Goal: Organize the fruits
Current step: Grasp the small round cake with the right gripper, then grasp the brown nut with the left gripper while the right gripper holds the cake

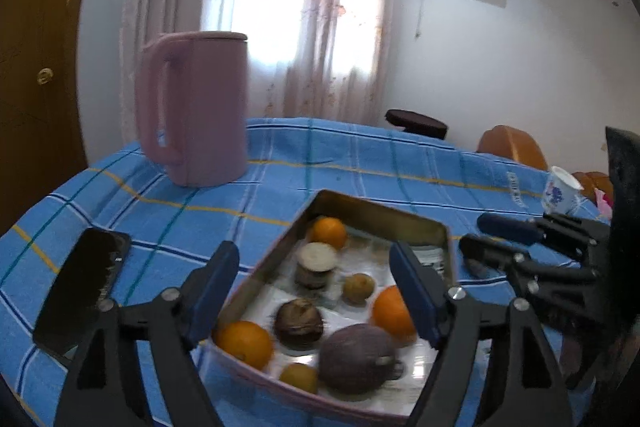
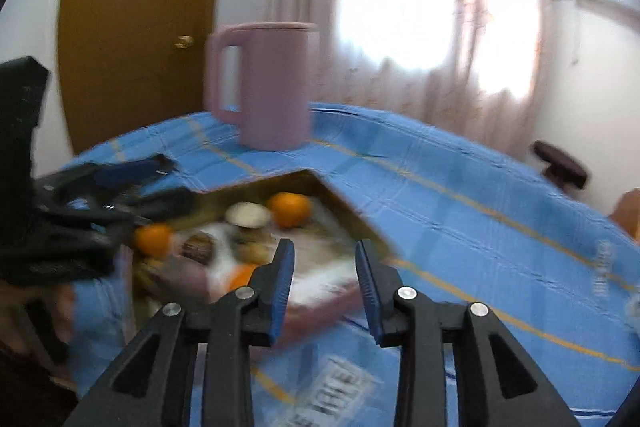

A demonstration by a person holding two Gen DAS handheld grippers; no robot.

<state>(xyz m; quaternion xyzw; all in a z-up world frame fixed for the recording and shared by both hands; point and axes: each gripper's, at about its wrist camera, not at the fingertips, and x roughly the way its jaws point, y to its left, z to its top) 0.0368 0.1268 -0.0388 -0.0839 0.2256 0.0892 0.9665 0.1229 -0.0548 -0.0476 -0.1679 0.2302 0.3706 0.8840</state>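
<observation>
A: Near field first. Left gripper (image 1: pixel 316 291) is hovering over the tin (image 1: pixel 384 215), fingers spread wide, nothing between them. Left finger is sitting outside the tin's left wall, right finger over the inside.

B: Right gripper (image 2: pixel 324 287) is standing at the tin's (image 2: pixel 344 205) near right edge, jaws apart too, empty. That view is blurring heavily.

A: Fruit is all lying in the tin: an orange (image 1: pixel 244 343) at the near left corner, a purple round fruit (image 1: pixel 356 357) beside it, a small yellow one (image 1: pixel 300 377) at the front wall, a dark brown one (image 1: pixel 298 323) mid-tray.

B: Farther in, another orange (image 1: pixel 392 313) by the right finger, a small tan fruit (image 1: pixel 358 287), a cut pale-topped piece (image 1: pixel 318 259), a third orange (image 1: pixel 328 231) at the far corner.

A: Tin is lying diagonally, one corner pointing away toward the kettle (image 1: pixel 196 107).

B: Obstacles: a phone (image 1: pixel 84 287) is lying left of the tin on the blue cloth (image 1: pixel 360 163). A cup (image 1: pixel 560 193) is standing well off right. Kettle is standing upright beyond, handle leftward. Curtain (image 1: pixel 304 7) behind.
</observation>
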